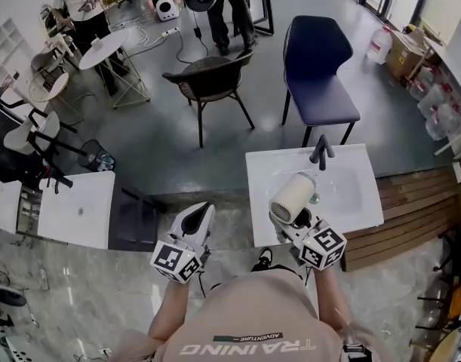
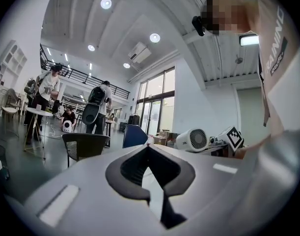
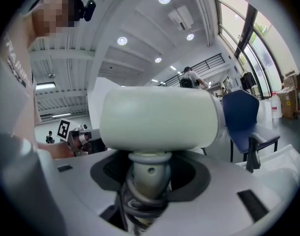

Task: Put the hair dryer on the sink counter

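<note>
A cream hair dryer (image 1: 293, 197) hangs just above the front left part of the white sink counter (image 1: 265, 170), its barrel pointing toward the dark faucet (image 1: 321, 151). My right gripper (image 1: 288, 222) is shut on the dryer's handle. In the right gripper view the barrel (image 3: 159, 119) fills the middle and the cord is wound round the handle (image 3: 149, 173) between the jaws. My left gripper (image 1: 205, 209) is shut and holds nothing, out over the floor left of the counter. From the left gripper view (image 2: 149, 150) the hair dryer (image 2: 194, 139) shows off to the right.
A blue chair (image 1: 321, 66) stands behind the sink and a dark chair (image 1: 207, 78) to its left. A white table (image 1: 75, 210) is at my left, a wooden platform (image 1: 411, 202) at the right. People stand and sit at the back near round tables (image 1: 102, 49).
</note>
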Motion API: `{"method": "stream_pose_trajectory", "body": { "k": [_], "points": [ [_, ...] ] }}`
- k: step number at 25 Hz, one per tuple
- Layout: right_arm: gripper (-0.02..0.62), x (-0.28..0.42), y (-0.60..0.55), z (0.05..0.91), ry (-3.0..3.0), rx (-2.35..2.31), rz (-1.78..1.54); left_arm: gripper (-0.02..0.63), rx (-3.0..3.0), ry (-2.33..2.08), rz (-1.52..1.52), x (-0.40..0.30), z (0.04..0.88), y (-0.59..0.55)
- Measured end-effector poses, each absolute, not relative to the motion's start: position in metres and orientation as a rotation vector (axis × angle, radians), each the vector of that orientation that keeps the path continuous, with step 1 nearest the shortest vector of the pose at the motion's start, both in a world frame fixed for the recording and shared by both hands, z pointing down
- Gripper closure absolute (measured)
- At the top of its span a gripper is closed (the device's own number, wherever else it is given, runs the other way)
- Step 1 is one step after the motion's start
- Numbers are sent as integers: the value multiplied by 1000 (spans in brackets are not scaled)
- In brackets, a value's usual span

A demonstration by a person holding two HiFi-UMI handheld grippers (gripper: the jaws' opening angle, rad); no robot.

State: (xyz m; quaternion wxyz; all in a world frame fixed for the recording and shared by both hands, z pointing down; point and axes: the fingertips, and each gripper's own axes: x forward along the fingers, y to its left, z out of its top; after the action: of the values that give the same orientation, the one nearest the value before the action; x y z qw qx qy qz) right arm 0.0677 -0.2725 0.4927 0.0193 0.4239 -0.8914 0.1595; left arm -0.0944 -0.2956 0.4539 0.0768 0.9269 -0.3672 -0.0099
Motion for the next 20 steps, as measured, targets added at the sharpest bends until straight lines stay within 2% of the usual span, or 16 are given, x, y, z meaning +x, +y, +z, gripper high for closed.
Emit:
{"method": "stream_pose_trajectory", "body": {
  "k": [20],
  "points": [
    [374,97,-330,540,-2690,1211,691,598,2747,-1106,87,-25,462,-343]
  ]
}}
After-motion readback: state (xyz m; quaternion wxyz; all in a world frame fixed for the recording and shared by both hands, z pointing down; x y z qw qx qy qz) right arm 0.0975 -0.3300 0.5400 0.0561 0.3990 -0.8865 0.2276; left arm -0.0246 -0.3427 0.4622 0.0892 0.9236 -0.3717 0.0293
